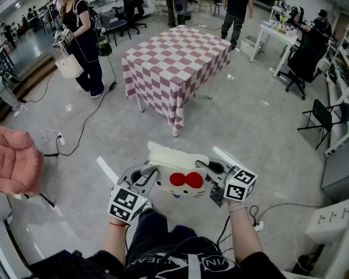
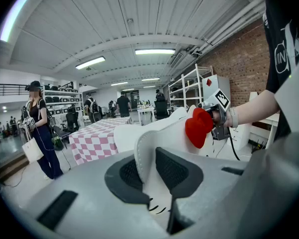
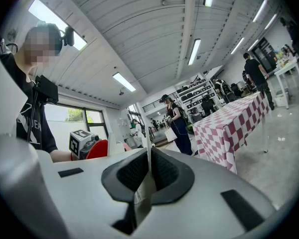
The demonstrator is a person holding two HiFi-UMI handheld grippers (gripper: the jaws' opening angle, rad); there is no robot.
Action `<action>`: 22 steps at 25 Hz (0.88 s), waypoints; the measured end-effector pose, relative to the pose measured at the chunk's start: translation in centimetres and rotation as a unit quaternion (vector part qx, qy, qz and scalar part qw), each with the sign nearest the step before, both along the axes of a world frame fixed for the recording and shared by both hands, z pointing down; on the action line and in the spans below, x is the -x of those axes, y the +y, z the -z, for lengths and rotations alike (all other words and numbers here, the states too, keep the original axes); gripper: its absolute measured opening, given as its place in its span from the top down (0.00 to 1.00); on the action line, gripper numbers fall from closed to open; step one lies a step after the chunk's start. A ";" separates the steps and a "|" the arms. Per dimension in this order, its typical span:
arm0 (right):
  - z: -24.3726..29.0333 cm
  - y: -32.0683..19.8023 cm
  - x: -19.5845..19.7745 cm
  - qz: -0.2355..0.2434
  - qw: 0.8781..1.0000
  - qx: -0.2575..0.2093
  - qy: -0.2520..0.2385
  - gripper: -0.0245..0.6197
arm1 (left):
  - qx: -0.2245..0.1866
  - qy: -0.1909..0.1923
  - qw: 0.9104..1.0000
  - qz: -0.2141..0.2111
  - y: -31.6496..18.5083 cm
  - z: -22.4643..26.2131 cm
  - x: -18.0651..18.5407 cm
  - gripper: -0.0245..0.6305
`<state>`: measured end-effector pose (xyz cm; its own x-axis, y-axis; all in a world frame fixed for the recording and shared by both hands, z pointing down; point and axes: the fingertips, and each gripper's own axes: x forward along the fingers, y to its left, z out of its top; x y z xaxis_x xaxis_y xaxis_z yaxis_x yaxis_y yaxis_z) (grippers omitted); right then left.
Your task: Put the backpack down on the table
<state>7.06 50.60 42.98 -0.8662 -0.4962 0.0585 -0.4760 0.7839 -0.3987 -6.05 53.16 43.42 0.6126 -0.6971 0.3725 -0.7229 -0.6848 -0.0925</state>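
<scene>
Head view had it up close: the white cat-face backpack point(image 1: 180, 176), with the red bow point(image 1: 185, 180) on its front, hung in the air at the person's lap, pinched from both sides. Left gripper point(image 1: 146, 179) was clamped on the bag's left edge, and the left gripper view showed white fabric squeezed between the pads point(image 2: 172, 171). Right gripper point(image 1: 212, 178) bit the opposite edge, a thin white strip caught between its closed jaws. Beyond lay grey floor point(image 1: 122, 127). Further off stood the checkered table point(image 1: 177, 57), well apart from the bag, with a person point(image 1: 81, 34) carrying a tote bag point(image 1: 68, 64) to its left.
</scene>
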 end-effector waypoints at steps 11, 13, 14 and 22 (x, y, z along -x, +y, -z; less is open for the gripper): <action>-0.5 -2.3 1.1 -0.004 1.000 0.006 0.001 0.95 | 0.008 -0.004 1.000 0.005 -2.4 -0.4 1.1 0.88; -0.7 -3.5 1.2 -0.006 1.000 0.006 0.003 0.95 | 0.009 -0.005 1.000 0.004 -3.7 -0.6 1.2 0.88; -0.8 -4.1 1.2 -0.008 1.000 0.006 0.005 0.95 | 0.010 -0.006 1.000 0.002 -4.3 -0.8 1.2 0.88; -1.3 -10.4 1.9 -0.017 1.000 0.006 0.017 0.95 | 0.018 -0.008 1.000 -0.012 -10.8 -1.3 1.8 0.88</action>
